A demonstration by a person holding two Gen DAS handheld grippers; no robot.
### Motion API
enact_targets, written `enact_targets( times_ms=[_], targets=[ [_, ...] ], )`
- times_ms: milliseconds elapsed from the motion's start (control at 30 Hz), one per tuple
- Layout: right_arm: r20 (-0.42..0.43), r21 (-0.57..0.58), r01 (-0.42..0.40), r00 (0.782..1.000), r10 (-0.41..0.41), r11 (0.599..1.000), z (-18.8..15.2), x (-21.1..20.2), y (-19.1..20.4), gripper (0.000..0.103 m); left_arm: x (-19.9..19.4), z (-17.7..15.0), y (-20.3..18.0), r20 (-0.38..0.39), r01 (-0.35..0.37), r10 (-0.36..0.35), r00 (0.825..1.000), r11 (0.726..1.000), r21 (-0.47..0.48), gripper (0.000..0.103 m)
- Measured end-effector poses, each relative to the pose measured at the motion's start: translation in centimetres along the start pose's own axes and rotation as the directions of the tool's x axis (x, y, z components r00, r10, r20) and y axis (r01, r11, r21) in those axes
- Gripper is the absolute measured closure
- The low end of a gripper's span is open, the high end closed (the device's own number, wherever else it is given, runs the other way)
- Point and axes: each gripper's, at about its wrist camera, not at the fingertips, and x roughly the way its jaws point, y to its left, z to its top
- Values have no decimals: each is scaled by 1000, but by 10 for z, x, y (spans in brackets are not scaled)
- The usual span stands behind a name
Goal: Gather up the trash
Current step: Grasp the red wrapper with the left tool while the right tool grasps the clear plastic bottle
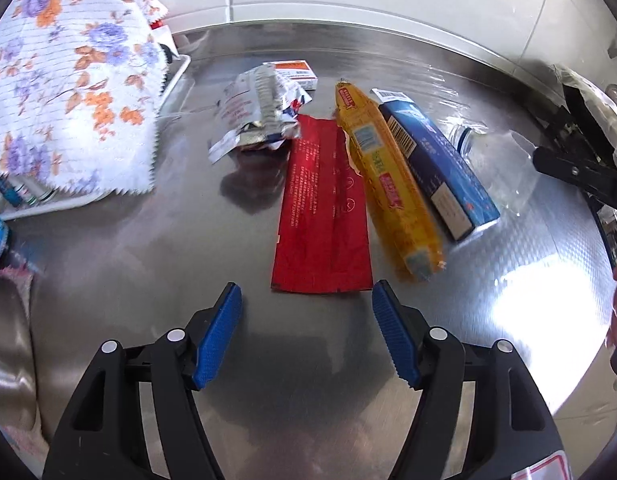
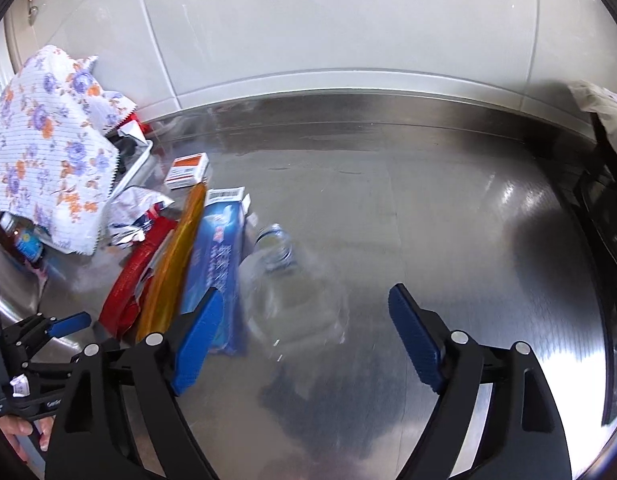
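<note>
So both tongs hung open and empty, left gripper (image 1: 306, 294) facing the flat red foil wrapper (image 1: 322, 208). Right gripper (image 2: 304, 300) was lined up on the clear plastic bottle (image 2: 280, 280); next, probably close in and pinch.

A red wrapper (image 1: 322, 216), a yellow-orange packet (image 1: 388, 184) and a blue box (image 1: 436, 168) lay at centre; the upper-left cloth (image 1: 68, 80) bore purple-and-orange flowers.

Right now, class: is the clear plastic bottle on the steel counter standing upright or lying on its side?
Lying on its side. The clear plastic bottle rests lengthwise on the steel counter, neck pointing towards the wall, beside the blue box.
</note>
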Motion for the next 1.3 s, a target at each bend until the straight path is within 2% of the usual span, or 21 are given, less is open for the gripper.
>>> enact_targets(
  times_ms=[133,367,533,933,1000,1067,1100,1167,1300],
  targets=[
    [-16,-5,-18,1000,18,1000,11,16,-7,16,7,11,-1,10,20,-20,1000,1000,-18,30],
    [-18,-8,-47,999,47,999,19,29,-11,14,8,21,-13,37,39,-38,999,999,0,19],
    [-21,-13,-58,998,57,998,22,34,-11,14,24,32,-18,15,-3,3,1000,1000,14,28],
    [-45,-98,-19,999,14,995,21,56,1,14,41,47,-27,28,-78,77,997,996,39,28],
    [-53,-131,0,999,-7,991,18,61,5,14,42,49,-26,32,-84,83,996,996,31,30],
    [-58,-157,5,998,-15,988,14,63,8,16,41,50,-25,34,-88,87,996,996,24,40],
    [-58,-171,10,998,-20,985,11,63,9,25,40,50,-25,34,-89,89,995,996,21,43],
    [-70,-196,7,997,-21,980,5,64,11,34,41,53,-23,33,-92,92,995,996,19,52],
    [-50,-216,6,999,-18,976,-1,56,14,35,40,53,-20,31,-91,91,995,996,19,57]
  ],
)
